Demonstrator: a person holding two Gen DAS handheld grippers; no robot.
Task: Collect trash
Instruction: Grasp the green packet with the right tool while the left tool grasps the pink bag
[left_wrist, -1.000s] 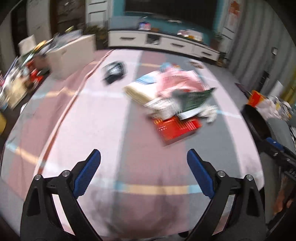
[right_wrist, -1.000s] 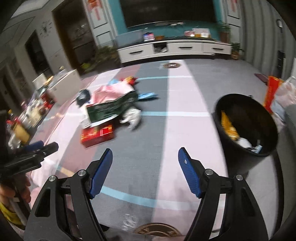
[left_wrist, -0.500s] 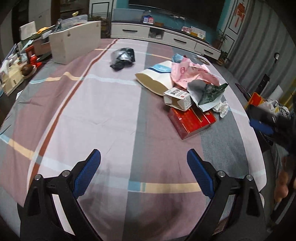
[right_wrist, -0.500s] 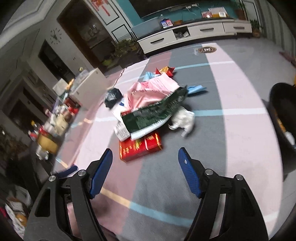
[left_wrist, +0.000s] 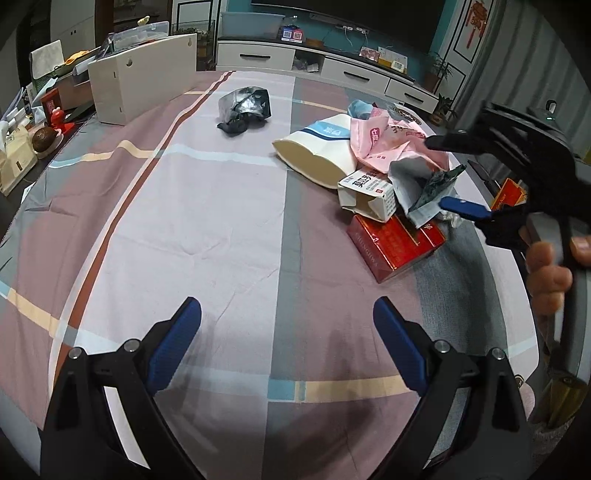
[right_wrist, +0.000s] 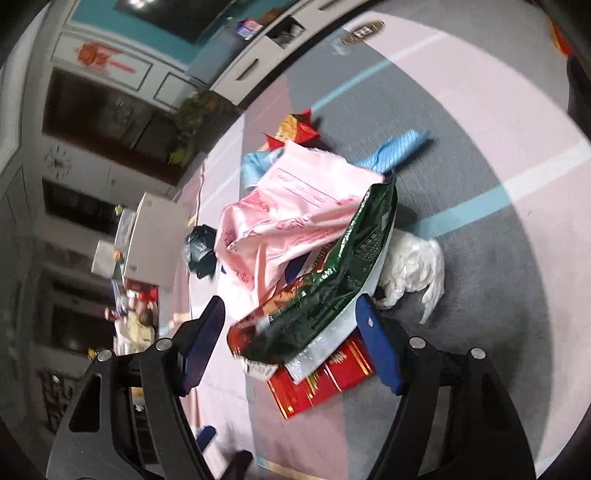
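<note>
A pile of trash lies on the striped tablecloth (left_wrist: 221, 206): a cream bag (left_wrist: 317, 155), a pink bag (right_wrist: 295, 214), a white carton (left_wrist: 365, 192), a red box (right_wrist: 325, 376), a green foil bag (right_wrist: 332, 280), a white crumpled wad (right_wrist: 413, 266), and a black bag (left_wrist: 243, 107) lying apart. My right gripper (right_wrist: 288, 317) is open and rolled to one side. Its fingers straddle the near end of the green foil bag without pressing on it. In the left wrist view the right gripper (left_wrist: 447, 175) is held by a hand (left_wrist: 546, 266). My left gripper (left_wrist: 286, 314) is open over bare cloth.
A white wooden box (left_wrist: 144, 85) stands at the table's back left, with clutter (left_wrist: 22, 147) beside it. A white TV cabinet (left_wrist: 332, 62) runs along the far wall. A blue wrapper (right_wrist: 399, 147) and a red-yellow wrapper (right_wrist: 295, 129) lie behind the pile.
The right gripper has swung from near the black bin to the pile, rolling as it went, and now straddles the green bag. It has come into the left wrist view.
</note>
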